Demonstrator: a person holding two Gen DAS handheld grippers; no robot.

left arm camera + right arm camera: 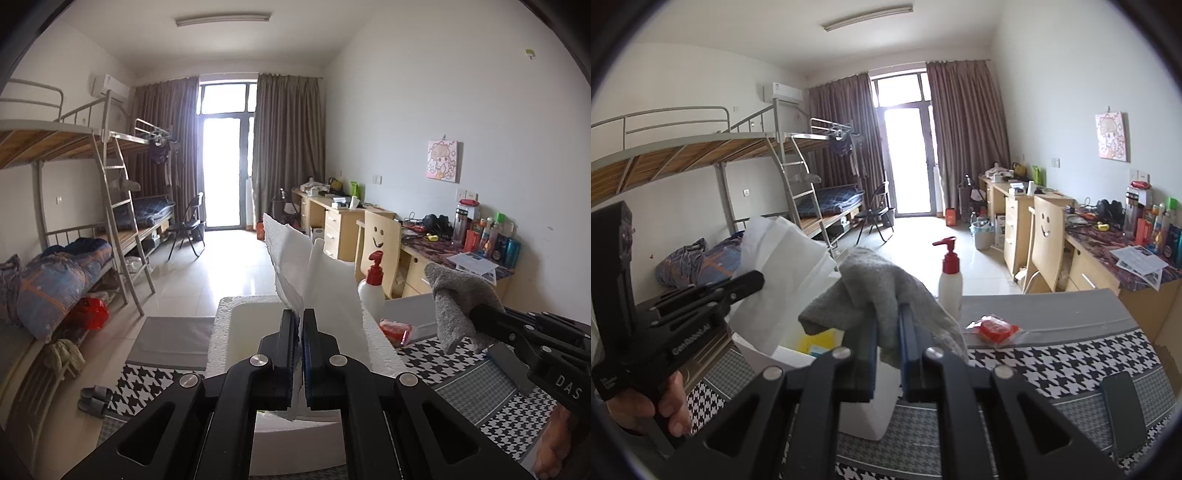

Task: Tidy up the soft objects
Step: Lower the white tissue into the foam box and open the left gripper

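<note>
In the left wrist view, a white paper sheet (314, 280) is pinched at centre frame between the closed jaws of the left gripper (300, 325), above a white foam box (221, 332); a red-capped pump bottle (373, 288) is seen right of it; at right, a grey cloth (458, 302) is clamped in the narrow jaws of the right gripper (476, 317), over the houndstooth tablecloth (461, 369).

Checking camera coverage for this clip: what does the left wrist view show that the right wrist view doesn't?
Only the left wrist view shows the slippers on the floor. Only the right wrist view shows the phone on the table and yellow items inside the foam box. Both show the white tissue, grey cloth, pump bottle and red packet.
</note>
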